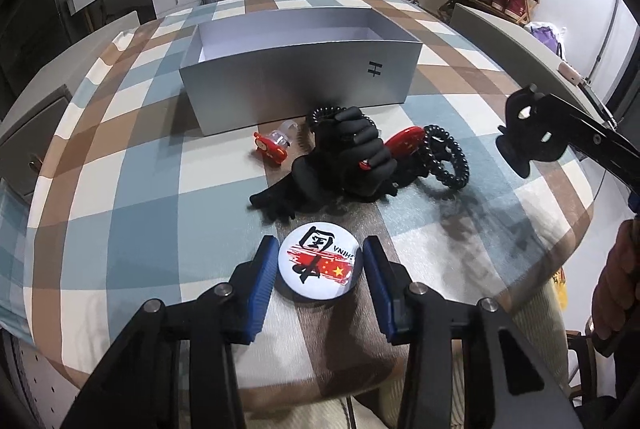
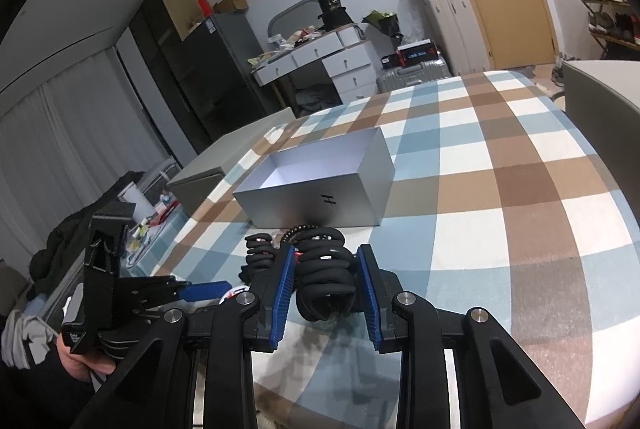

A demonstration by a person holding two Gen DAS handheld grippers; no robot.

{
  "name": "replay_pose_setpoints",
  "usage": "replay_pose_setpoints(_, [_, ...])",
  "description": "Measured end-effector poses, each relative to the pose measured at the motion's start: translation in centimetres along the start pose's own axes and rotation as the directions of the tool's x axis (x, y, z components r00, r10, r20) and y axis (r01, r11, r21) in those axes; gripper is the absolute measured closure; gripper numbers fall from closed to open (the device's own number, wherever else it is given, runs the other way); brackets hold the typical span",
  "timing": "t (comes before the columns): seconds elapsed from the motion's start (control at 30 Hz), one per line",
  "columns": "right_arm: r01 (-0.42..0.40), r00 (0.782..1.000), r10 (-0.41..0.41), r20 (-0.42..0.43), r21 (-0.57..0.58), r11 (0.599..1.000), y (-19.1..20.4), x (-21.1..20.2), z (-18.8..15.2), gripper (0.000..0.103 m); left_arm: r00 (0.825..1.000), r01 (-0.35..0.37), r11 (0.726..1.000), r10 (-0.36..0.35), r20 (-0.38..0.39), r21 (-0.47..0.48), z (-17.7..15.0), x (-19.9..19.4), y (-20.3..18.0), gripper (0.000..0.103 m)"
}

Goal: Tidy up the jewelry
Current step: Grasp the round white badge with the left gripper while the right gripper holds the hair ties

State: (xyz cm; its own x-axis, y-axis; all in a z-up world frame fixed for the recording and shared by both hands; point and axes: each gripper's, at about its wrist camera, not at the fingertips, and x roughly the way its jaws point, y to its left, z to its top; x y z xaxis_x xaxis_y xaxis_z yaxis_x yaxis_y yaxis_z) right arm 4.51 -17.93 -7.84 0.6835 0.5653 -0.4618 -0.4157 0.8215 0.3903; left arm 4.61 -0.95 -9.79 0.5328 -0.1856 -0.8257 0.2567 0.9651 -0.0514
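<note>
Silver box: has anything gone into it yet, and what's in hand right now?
Nothing looks done: the visible part of the silver box interior is bare. In hand: the left hand-held gripper brackets the round badge, pads at its edges; the right hand-held gripper is around a black coil band. Left on the tablecloth: the black hand-shaped stand, red clip, more coil bands and a small red ring.
</note>
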Motion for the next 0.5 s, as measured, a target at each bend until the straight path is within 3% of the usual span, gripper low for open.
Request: replay_pose_setpoints(0.5, [-0.050, 0.998, 0.051, 0.022, -0.029, 0.998, 2.0, -0.5, 0.9, 0.073, 0.991, -0.021, 0.999, 0.027, 0.129, -0.042, 1.0, -4.1, 1.6, 0.065])
